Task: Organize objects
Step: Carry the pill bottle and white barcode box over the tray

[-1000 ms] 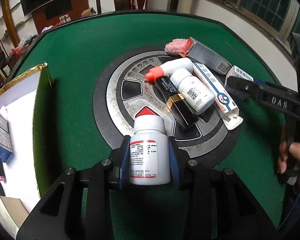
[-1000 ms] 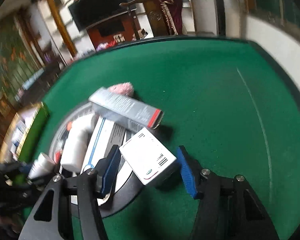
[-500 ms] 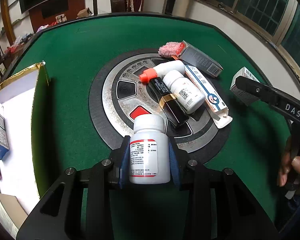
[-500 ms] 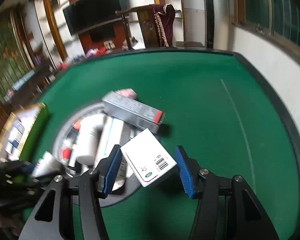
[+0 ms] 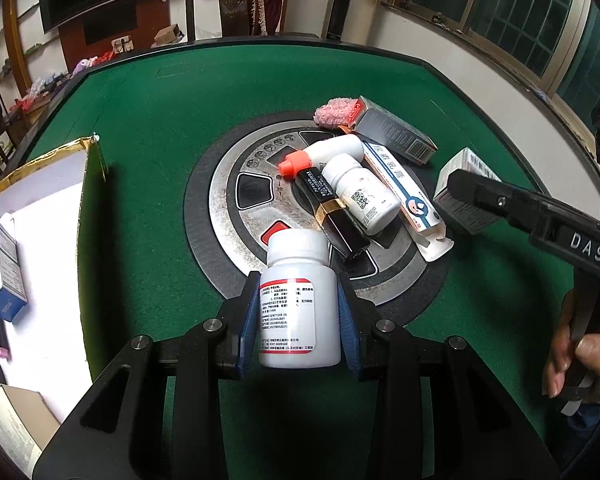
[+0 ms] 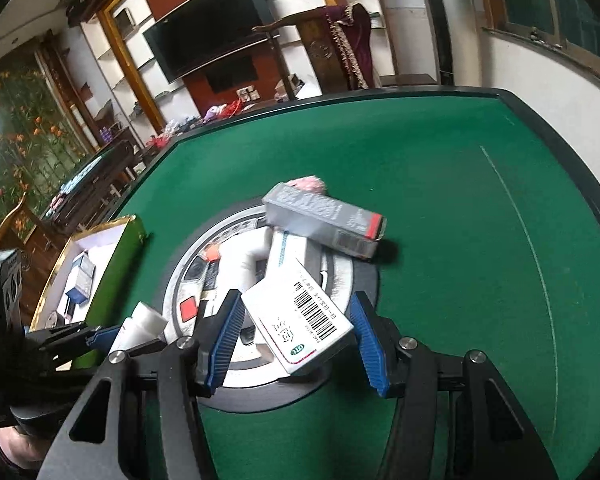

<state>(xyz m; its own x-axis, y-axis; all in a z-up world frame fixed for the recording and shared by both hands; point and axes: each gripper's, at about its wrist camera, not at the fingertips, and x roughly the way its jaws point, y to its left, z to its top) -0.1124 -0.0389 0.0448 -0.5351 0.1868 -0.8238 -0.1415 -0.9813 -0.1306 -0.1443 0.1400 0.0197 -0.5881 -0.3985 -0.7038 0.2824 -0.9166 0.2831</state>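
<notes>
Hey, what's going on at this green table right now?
A person is sorting medicine items with a handheld gripper in each hand. The left gripper is shut on a white pill bottle, and the right gripper is shut on a small white barcoded box. More bottles, a tube carton and a grey box lie piled on the round metal panel in the table's middle. An open green box on the left holds a blue-and-white carton.
</notes>
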